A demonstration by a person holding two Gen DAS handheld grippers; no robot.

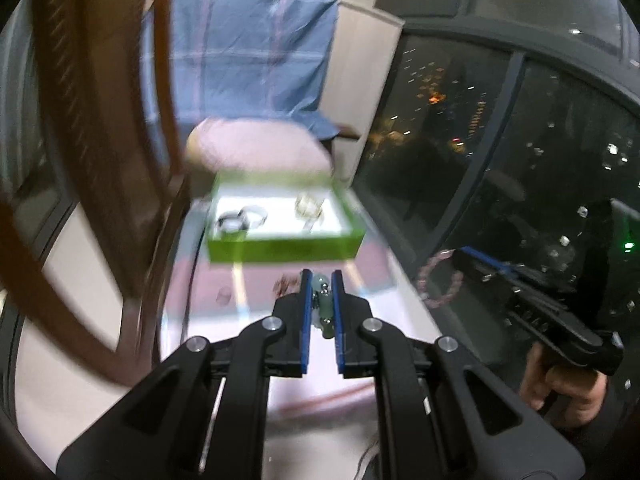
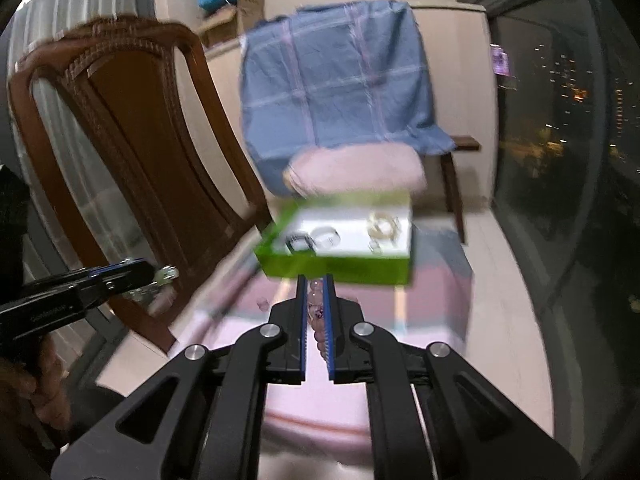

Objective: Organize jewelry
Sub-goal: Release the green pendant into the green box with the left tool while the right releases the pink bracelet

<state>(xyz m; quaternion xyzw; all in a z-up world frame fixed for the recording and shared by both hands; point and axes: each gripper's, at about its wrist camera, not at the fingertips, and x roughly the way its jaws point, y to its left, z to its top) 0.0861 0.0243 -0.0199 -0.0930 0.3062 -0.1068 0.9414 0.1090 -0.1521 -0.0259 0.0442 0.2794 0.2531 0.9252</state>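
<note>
In the left wrist view my left gripper (image 1: 321,276) is shut on a pale green bead bracelet (image 1: 323,300), held above the pink table. Ahead stands a green box (image 1: 280,250) with a white inside; it holds a dark and a white bangle (image 1: 240,218) and a pale yellow bracelet (image 1: 308,206). My right gripper (image 2: 315,280) is shut on a pink bead bracelet (image 2: 315,312), just short of the green box (image 2: 340,270). The left wrist view shows the right gripper (image 1: 458,258) with the pink bracelet (image 1: 438,280) hanging as a loop. The left gripper (image 2: 150,270) appears at the left of the right wrist view.
A carved wooden chair (image 2: 132,152) stands close on the left. Behind the box is a seat with a pink cushion (image 2: 356,172) and a blue checked cloth (image 2: 336,80). A dark window (image 1: 500,140) runs along the right. Small loose pieces (image 1: 224,294) lie on the table.
</note>
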